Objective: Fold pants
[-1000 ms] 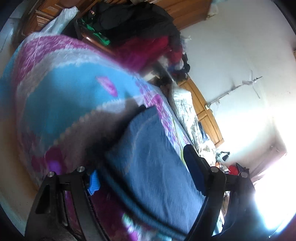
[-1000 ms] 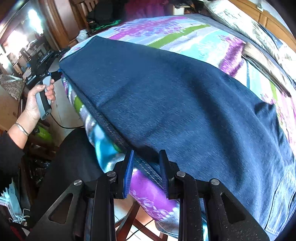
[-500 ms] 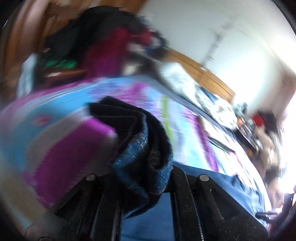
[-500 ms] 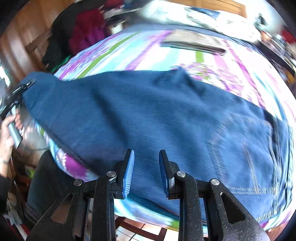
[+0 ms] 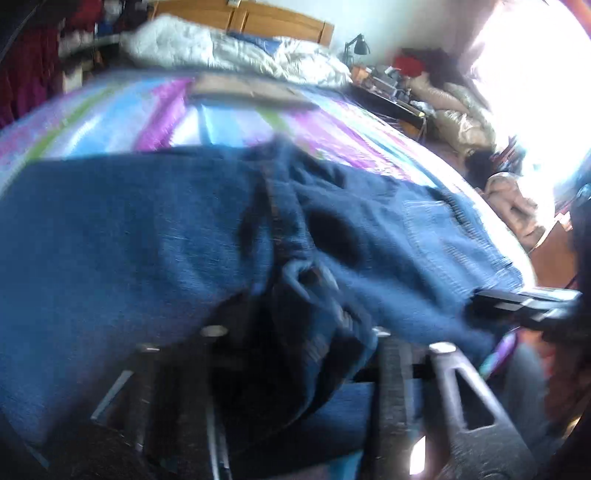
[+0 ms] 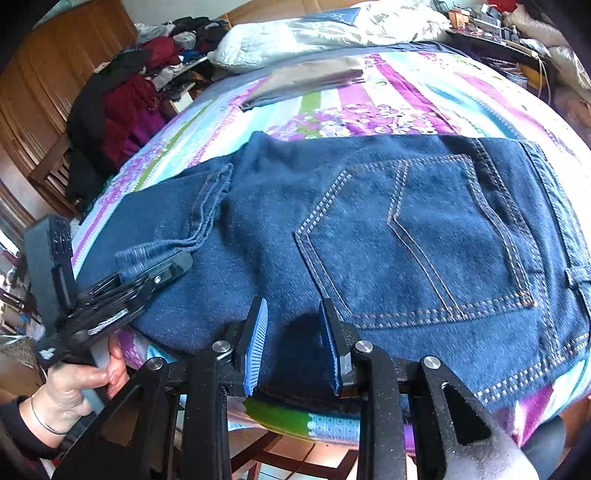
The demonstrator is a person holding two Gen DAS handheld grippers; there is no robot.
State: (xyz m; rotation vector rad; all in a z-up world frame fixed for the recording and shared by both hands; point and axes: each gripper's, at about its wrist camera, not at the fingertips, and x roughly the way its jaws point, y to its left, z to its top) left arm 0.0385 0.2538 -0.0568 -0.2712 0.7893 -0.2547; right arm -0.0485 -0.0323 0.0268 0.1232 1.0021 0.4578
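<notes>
Dark blue denim across the near part of a bed: pants lying flat on a striped bedspread of purple, teal, green and white. Back pocket facing up, pale double stitching around it, waistband toward the right edge. Leg ends folded over onto the seat area, cuffs bunched at the left of the pile.

Right gripper just at the near edge of the pants, blue-padded fingers parted with a clear gap, nothing between them, only denim and a shadow below.

Left gripper in from the left, black tips pressed together on the cuffs; in its own blurred view, a thick wad of denim bunched between the fingers, pinched there. A hand wrapped round its handle, thin bracelet on the wrist, dark sleeve behind.

Further up the bed, a flat folded brownish garment on the bedspread, well apart from the pants. Beyond it, a pale rumpled quilt against a wooden headboard.

No real containers in view. Closest thing to one: a wooden chair left of the bed, heaped with dark red and black clothes. At the far right, a cluttered side table, items on it too small to tell apart. Small black desk lamp near the headboard in the left wrist view.
</notes>
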